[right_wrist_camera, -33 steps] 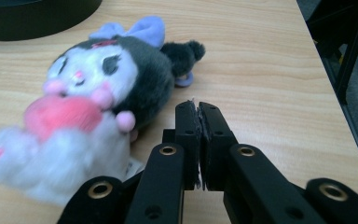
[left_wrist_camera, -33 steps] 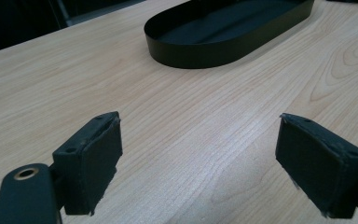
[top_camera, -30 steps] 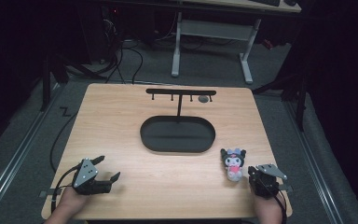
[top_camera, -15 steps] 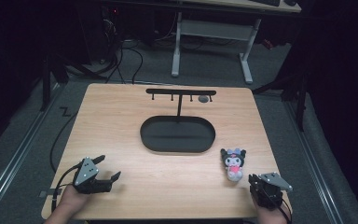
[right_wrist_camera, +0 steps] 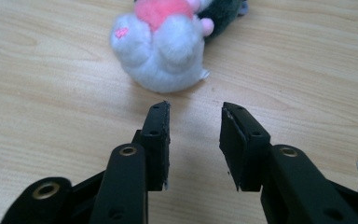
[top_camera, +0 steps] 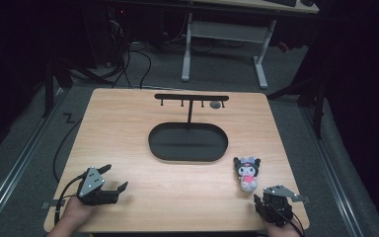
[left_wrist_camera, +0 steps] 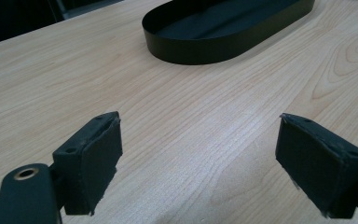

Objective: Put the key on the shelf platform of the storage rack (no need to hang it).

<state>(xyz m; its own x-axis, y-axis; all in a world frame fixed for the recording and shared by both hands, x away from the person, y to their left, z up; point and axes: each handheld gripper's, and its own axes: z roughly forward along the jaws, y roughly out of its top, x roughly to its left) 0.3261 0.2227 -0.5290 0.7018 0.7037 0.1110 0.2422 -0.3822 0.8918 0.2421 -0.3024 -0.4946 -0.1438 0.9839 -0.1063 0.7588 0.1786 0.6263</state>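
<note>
The plush toy (top_camera: pixel 247 172) lies on the counter (top_camera: pixel 128 148) just ahead of the right tongs (right_wrist_camera: pixel 194 122), whose jaws have just been opening and hold nothing, a small gap short of it. The left tongs (top_camera: pixel 114 177) rest wide open and empty near the counter's front left, well apart from the black oval tray (top_camera: pixel 188 142).

Light wooden table top (top_camera: pixel 128 143) with wavy grain lines, standing on a grey carpet floor (top_camera: pixel 24 148). In the middle, a black oval metal tray (top_camera: pixel 187 157) with a low wall (dark inside). Behind it, a thin black metal rack (top_camera: pixel 191 98) shaped like a T, with small hooks under its bar. Just by the rack's right end, a little round grey thing (top_camera: pixel 215 104), too small to tell more. Farther back, white metal desk legs (top_camera: pixel 224 34). Black cables (top_camera: pixel 128 61) on the floor.
</note>
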